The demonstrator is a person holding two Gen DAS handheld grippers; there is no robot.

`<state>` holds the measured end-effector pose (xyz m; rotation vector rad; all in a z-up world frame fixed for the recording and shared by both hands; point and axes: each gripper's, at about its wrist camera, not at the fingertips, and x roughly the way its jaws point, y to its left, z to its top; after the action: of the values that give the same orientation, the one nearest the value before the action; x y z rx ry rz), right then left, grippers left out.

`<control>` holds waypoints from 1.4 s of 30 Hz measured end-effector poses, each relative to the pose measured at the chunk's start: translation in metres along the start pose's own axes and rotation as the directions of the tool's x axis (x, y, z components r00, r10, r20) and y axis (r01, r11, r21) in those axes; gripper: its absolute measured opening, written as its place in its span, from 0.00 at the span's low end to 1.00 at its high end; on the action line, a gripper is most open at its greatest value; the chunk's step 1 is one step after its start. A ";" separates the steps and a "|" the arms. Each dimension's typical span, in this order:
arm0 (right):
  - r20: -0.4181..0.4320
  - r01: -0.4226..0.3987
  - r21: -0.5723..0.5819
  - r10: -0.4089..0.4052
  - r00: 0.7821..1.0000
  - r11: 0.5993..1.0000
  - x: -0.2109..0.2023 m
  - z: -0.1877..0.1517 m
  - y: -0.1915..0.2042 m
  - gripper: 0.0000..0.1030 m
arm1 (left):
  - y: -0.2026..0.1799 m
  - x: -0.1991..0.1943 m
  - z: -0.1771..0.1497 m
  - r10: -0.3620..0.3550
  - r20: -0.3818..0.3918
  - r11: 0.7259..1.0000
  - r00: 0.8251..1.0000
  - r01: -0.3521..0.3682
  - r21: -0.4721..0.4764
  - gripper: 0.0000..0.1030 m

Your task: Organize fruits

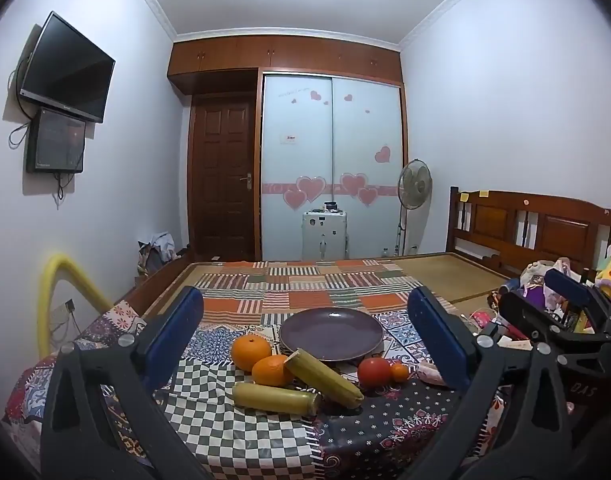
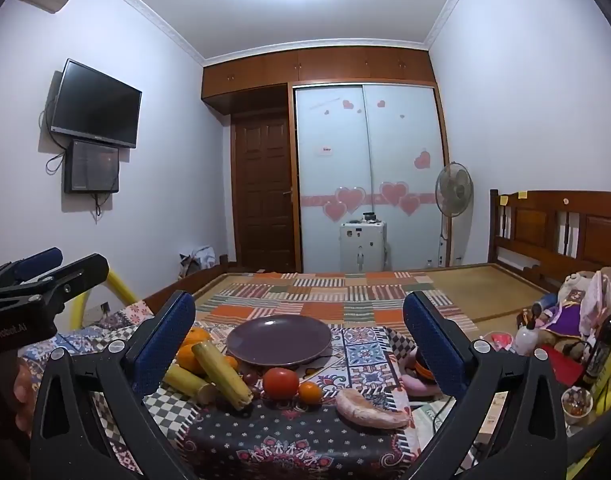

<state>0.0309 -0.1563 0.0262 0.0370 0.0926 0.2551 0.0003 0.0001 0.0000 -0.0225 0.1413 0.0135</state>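
A purple plate (image 1: 331, 334) (image 2: 278, 340) sits on a patterned cloth. In front of it lie two oranges (image 1: 251, 351) (image 1: 272, 370), two yellow corn cobs (image 1: 276, 399) (image 1: 323, 377), a red tomato (image 1: 374, 372) (image 2: 280, 383), a small orange (image 1: 399, 372) (image 2: 310, 393) and a pink sweet potato (image 2: 369, 404). My left gripper (image 1: 305, 344) is open and empty, hovering short of the fruit. My right gripper (image 2: 299, 344) is open and empty, to the right of the left one, facing the tomato and plate.
Stuffed toys (image 2: 573, 312), a dark bottle (image 2: 601, 344) and a small cup (image 2: 576, 400) crowd the right side. A yellow tube (image 1: 61, 280) arches at the left. The bed's wooden headboard (image 2: 561, 224) and a fan (image 2: 453, 192) stand behind.
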 end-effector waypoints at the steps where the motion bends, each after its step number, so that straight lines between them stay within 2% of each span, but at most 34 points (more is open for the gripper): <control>1: -0.001 0.000 -0.002 0.000 1.000 1.000 0.000 0.000 0.000 1.00 | 0.001 0.000 0.000 0.001 -0.001 1.000 1.000 -0.001 0.000 1.00; 3: -0.005 -0.008 0.000 0.008 1.000 1.000 0.000 0.000 0.000 1.00 | -0.006 0.001 -0.001 -0.012 0.001 1.000 1.000 0.012 0.028 1.00; 12: -0.002 -0.014 -0.007 0.014 1.000 1.000 -0.001 0.001 0.001 1.00 | -0.010 0.002 -0.002 -0.039 0.008 0.999 0.999 0.039 0.023 1.00; 42: -0.011 -0.015 -0.006 0.015 1.000 1.000 0.000 0.004 0.005 1.00 | -0.007 -0.008 -0.001 -0.031 0.027 0.999 0.999 0.030 0.027 1.00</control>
<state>0.0299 -0.1515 0.0303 0.0307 0.1025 0.2703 -0.0079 -0.0071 -0.0002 0.0024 0.1135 -0.0187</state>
